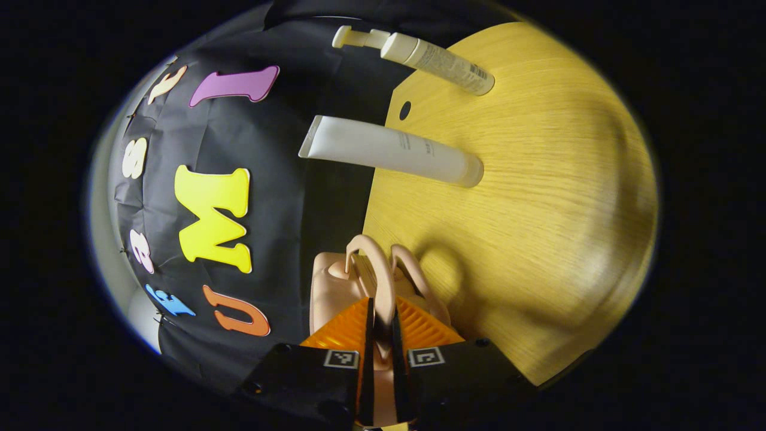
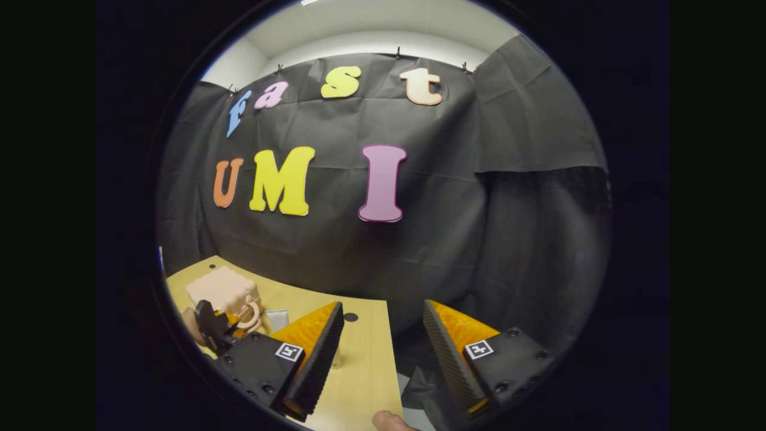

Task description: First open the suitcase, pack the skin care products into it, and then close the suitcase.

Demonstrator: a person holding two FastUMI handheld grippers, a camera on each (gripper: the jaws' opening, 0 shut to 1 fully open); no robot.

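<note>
A small pink suitcase (image 1: 335, 281) stands on the wooden table (image 1: 538, 209), with two loop handles. My left gripper (image 1: 383, 306) is shut on one pink handle (image 1: 378, 263); the other handle (image 1: 414, 268) sits free beside it. Beyond the case stand a white tube (image 1: 389, 149) and a white pump bottle (image 1: 431, 57). In the right gripper view, the suitcase (image 2: 222, 290) stands at the table's far left, where the left gripper (image 2: 212, 326) and a hand grip its handle. My right gripper (image 2: 383, 308) hangs open over the table's (image 2: 365, 365) right edge, holding nothing.
The black cloth wall hangs close behind the table. A round hole (image 1: 405, 110) pierces the tabletop near its back edge. A white object (image 2: 276, 319) stands partly hidden behind my right gripper's left finger. A thumb (image 2: 389, 422) shows at the bottom.
</note>
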